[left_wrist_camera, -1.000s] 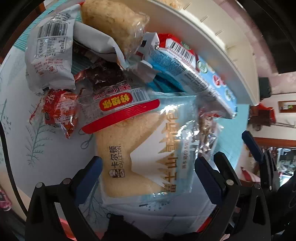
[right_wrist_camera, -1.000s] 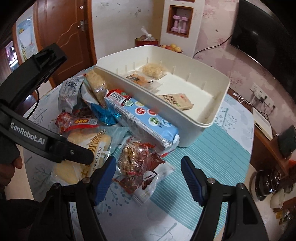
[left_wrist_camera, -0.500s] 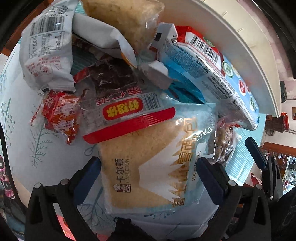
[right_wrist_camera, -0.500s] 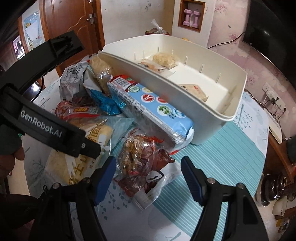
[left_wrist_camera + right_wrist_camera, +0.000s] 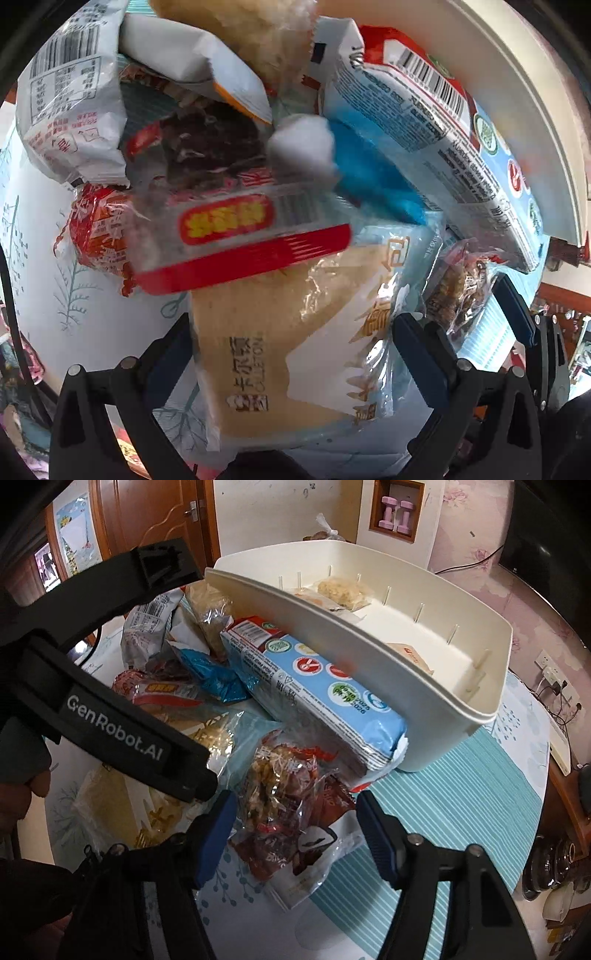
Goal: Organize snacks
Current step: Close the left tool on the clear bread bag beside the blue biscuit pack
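Note:
A pile of snack packets lies on the table beside a cream bin (image 5: 424, 701). My left gripper (image 5: 291, 354) points down, open, straddling a clear-wrapped sponge cake (image 5: 266, 332); its pads stand at the wrapper's edges. A red-banded packet (image 5: 236, 236) overlaps the cake's far end. My right gripper (image 5: 295, 834) is closing, with a clear packet of nut snacks (image 5: 284, 786) between its jaws; the pads are close to it and not pressing. A long blue cracker pack (image 5: 325, 686) leans on the bin wall.
The bin holds a few packets (image 5: 343, 589) against its far wall. A white barcode packet (image 5: 66, 99) and a small red candy (image 5: 99, 229) lie at the pile's left. A teal striped mat (image 5: 461, 812) runs to the table's right edge. The left gripper's black body (image 5: 114, 731) crosses over the cake.
My left gripper has come down closer over the cake, with its jaws at the same width. My right gripper has sunk a little toward the nut packet and its jaws have narrowed.

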